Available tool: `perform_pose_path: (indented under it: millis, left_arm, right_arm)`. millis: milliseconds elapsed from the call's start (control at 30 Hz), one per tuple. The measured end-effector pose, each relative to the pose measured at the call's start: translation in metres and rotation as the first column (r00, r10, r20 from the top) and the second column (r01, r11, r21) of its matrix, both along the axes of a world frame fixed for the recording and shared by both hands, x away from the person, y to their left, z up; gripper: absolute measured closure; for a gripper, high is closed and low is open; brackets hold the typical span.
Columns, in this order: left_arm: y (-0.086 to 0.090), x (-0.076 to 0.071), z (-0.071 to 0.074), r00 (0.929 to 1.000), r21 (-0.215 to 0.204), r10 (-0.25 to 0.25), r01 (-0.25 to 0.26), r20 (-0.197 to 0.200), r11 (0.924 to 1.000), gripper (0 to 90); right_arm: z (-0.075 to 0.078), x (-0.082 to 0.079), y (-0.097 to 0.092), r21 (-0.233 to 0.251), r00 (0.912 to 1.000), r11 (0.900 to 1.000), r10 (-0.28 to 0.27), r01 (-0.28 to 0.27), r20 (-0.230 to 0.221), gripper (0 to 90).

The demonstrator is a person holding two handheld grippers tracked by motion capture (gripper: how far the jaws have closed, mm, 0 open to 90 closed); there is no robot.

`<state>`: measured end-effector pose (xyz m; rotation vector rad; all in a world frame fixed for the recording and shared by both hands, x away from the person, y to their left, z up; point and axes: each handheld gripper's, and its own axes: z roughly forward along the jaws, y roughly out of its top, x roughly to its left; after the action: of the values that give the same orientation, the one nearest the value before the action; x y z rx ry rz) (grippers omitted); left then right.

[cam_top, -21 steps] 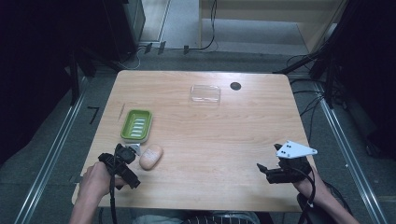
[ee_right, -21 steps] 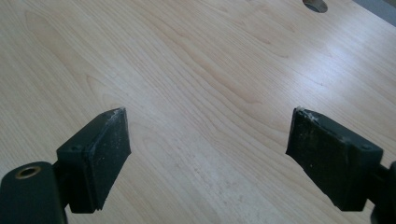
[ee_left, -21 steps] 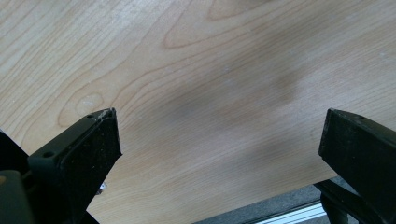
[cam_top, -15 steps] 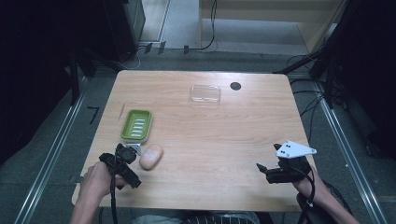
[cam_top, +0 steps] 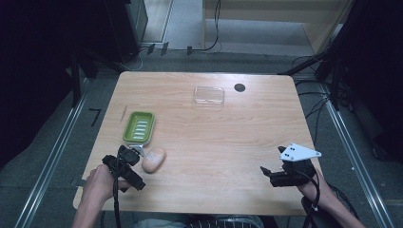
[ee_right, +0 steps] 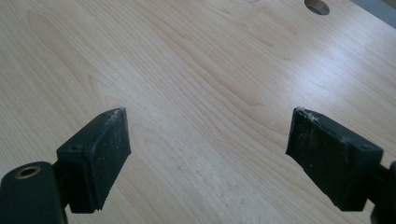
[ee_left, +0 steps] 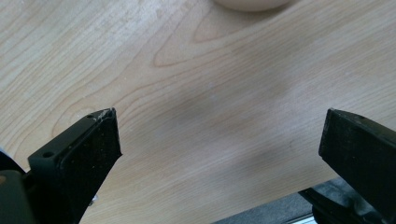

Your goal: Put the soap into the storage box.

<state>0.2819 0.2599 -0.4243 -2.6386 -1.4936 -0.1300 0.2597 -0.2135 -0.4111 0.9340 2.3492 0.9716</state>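
Note:
A beige oval soap bar [cam_top: 154, 159] lies on the wooden table [cam_top: 228, 137], just in front of a green ribbed soap dish [cam_top: 139, 127]. My left gripper [cam_top: 129, 164] rests low on the table right beside the soap, on its left. In the left gripper view, my left gripper [ee_left: 219, 135] is open with only bare wood between the jaws, and the soap's [ee_left: 252, 3] edge peeks in at the top. My right gripper [cam_top: 269, 172] sits near the table's front right corner. The right gripper view has my right gripper [ee_right: 208, 135] open over bare wood.
A clear plastic lid [cam_top: 209, 95] lies toward the back of the table, with a round dark hole [cam_top: 239, 87] in the tabletop to its right. That hole [ee_right: 316, 6] also appears in the right gripper view. Cables and metal rails run along the floor around the table.

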Motion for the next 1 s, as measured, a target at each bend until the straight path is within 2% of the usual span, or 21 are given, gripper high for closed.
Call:
perform_pose_path:
  millis: [400,1000]
  left_arm:
    - [-0.01,0.005,0.002,0.9994,-0.01,-0.031,0.031,-0.016,0.9995,0.0]
    - [-0.026,0.017,0.005,0.9984,-0.024,-0.05,0.05,-0.026,0.9985,0.0]
  right_arm:
    - [0.0,0.0,0.0,-0.004,1.0,1.0,-0.002,0.002,-0.004,13.4]
    - [-0.001,0.001,0.0,-0.006,1.0,1.0,0.004,-0.004,-0.001,13.4]
